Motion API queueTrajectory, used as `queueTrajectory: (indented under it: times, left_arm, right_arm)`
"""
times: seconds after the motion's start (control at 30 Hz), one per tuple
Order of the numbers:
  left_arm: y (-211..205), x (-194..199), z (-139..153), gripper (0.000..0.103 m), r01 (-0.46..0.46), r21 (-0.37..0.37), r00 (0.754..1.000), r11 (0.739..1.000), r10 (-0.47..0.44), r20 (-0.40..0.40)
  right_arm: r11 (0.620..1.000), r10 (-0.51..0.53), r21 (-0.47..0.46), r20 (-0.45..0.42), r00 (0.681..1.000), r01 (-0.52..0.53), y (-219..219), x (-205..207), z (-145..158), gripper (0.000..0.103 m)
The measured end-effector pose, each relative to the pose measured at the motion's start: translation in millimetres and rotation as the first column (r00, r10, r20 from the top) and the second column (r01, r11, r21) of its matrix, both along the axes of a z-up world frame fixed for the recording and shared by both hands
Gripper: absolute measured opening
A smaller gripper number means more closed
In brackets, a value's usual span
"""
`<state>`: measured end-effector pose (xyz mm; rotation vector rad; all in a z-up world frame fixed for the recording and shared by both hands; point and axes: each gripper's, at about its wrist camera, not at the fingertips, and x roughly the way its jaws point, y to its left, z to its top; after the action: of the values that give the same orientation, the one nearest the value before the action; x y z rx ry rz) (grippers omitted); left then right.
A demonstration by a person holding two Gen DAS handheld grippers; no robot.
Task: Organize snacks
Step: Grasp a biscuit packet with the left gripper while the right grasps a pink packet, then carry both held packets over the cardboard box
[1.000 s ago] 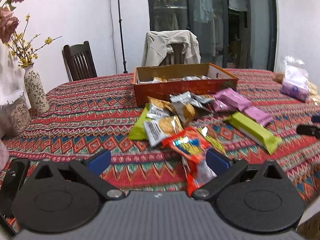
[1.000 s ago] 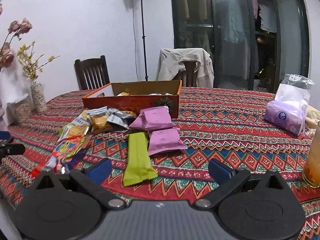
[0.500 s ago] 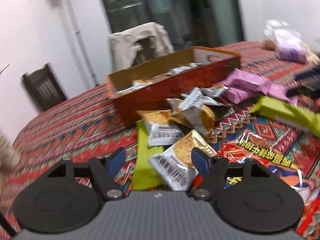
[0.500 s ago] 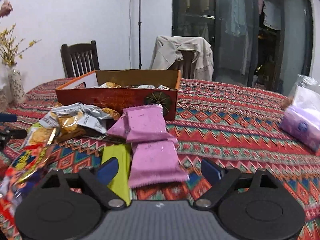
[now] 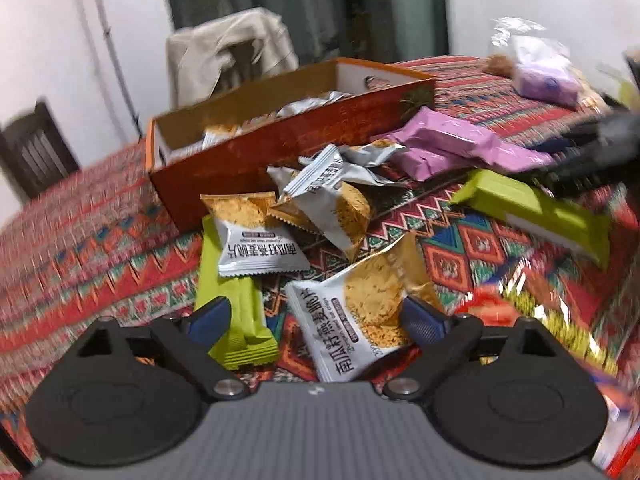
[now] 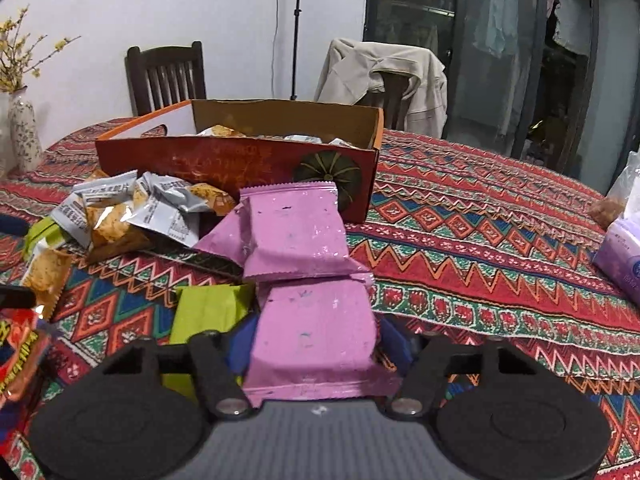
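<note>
An open red cardboard box (image 5: 280, 148) holds a few snack packets at the back of the table; it also shows in the right wrist view (image 6: 240, 160). Loose snacks lie in front of it. My left gripper (image 5: 316, 316) is open, its fingers around a white-and-gold oat crisp packet (image 5: 360, 312), beside a green bar (image 5: 228, 304). My right gripper (image 6: 316, 344) has its blue pads pressed on the sides of a pink packet (image 6: 316, 336). A second pink packet (image 6: 296, 232) lies just beyond it.
A second green bar (image 5: 536, 212) and a red-yellow packet (image 5: 560, 320) lie right of my left gripper. A purple tissue pack (image 6: 620, 248) sits at the right. A vase (image 6: 24, 132) stands far left. Chairs stand behind the table.
Both grippers moved forward and down into the snack pile. The right gripper's fingers closed in on the near pink packet. The left gripper came over the oat crisp packet.
</note>
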<state>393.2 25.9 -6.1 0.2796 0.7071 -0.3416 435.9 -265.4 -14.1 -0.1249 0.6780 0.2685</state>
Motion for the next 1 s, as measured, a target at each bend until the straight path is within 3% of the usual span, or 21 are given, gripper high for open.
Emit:
queueTrajectory:
  times: [0.17,0.37,0.4,0.53,0.7,0.83,1.0]
  left_arm:
    - [-8,1,11,0.094,-0.028,-0.162,0.997,0.986,0.016,-0.07]
    - [-24,4,0,0.093,-0.15,-0.186,0.982,0.971,0.126,-0.138]
    - [-24,8,-2,0.09,-0.18,-0.192,0.976,0.965,0.151,-0.156]
    - [-26,8,-2,0.06,-0.231,-0.198,0.969,0.953,0.207,-0.132]
    - [-27,1,2,0.042,-0.231,-0.215,0.97,0.949,0.21,-0.119]
    - [-22,-4,5,0.041,-0.236,-0.264,0.969,0.935,0.208,-0.133]
    - [-17,-17,25,0.041,-0.224,-0.306,0.975,0.925,0.211,-0.076]
  right_arm:
    - [1.0,-0.018,0.016,0.006,1.0,0.018,-7,-4,-1,0.061]
    - [0.999,-0.036,0.034,0.007,0.999,0.036,-23,-17,0,0.061]
    - [0.998,-0.035,0.042,0.007,0.999,0.035,-25,-19,0,0.061]
    - [0.999,-0.024,0.045,0.014,1.0,0.023,-27,-22,-1,0.061]
    - [0.999,-0.011,0.043,0.013,1.0,0.01,-29,-24,-2,0.06]
    - [0.998,-0.025,0.065,0.014,1.0,0.024,-39,-33,1,0.06]
    - [0.992,-0.05,0.118,0.029,0.998,0.047,-56,-53,13,0.06]
